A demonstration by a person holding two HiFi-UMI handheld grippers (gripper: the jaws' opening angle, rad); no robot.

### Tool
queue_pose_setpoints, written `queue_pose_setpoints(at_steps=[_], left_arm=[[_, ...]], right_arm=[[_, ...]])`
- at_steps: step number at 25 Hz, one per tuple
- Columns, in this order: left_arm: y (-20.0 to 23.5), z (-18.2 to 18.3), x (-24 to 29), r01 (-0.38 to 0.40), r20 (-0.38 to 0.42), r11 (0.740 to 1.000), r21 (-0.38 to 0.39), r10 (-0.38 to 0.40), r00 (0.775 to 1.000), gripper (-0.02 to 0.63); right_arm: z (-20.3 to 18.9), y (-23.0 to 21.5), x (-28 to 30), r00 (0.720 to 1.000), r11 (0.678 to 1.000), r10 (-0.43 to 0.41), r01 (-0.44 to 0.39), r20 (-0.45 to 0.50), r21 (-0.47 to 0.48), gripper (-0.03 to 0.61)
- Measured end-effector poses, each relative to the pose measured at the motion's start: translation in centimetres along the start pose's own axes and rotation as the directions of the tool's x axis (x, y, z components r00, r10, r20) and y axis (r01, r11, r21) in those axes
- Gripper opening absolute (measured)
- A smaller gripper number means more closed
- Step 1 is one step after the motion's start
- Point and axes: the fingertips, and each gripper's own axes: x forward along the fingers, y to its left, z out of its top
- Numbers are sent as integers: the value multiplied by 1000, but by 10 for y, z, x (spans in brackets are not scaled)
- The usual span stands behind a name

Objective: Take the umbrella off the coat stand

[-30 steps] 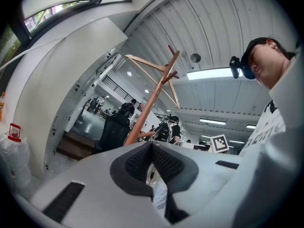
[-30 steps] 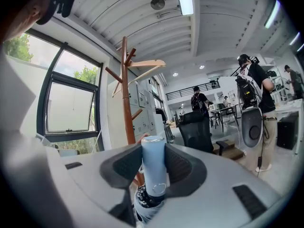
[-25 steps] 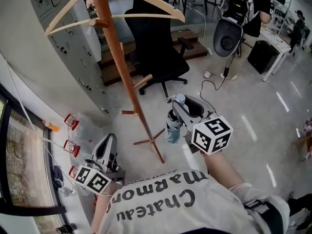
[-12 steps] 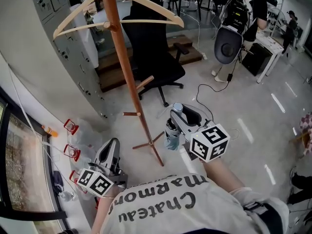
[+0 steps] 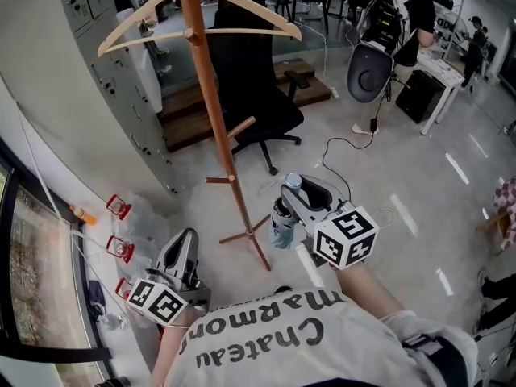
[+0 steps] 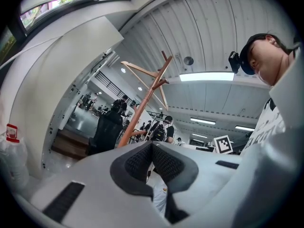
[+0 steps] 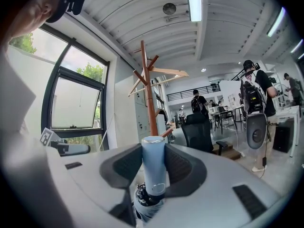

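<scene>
Right tool is the one to watch: its dark, ribbed pads stand part-way apart and press on either side of the umbrella, held upright. The handle is a smooth pale-blue cylinder with a flat cap, poking up above the pads. Below them hangs the folded canopy, bunched dark fabric over a pale blue roll. The umbrella is off the coat stand, just to its right in the head view, with clear floor showing between the two.

The stand itself is a round pole of reddish-brown wood, with short pegs angling out and splayed feet on the floor, which is pale, glossy and throws back the ceiling lights. A light wooden hanger sits across the top of the pole. Behind it is a black office chair, padded and matte.

Left tool is low by the wall, its ribbed pads closed tip to tip with nothing between them. Next to it, clear plastic containers with red tops sit on the floor; what is in them I cannot tell.
</scene>
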Motion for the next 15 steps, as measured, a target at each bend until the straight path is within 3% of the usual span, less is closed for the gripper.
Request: queue_pose_setpoints(at_steps=[15], left_arm=[[-25,-9,-40,34,-8,999,-7,-34,999,23]], right_arm=[[-19,29,-43,999,999,-34,34,-32,-8,158]])
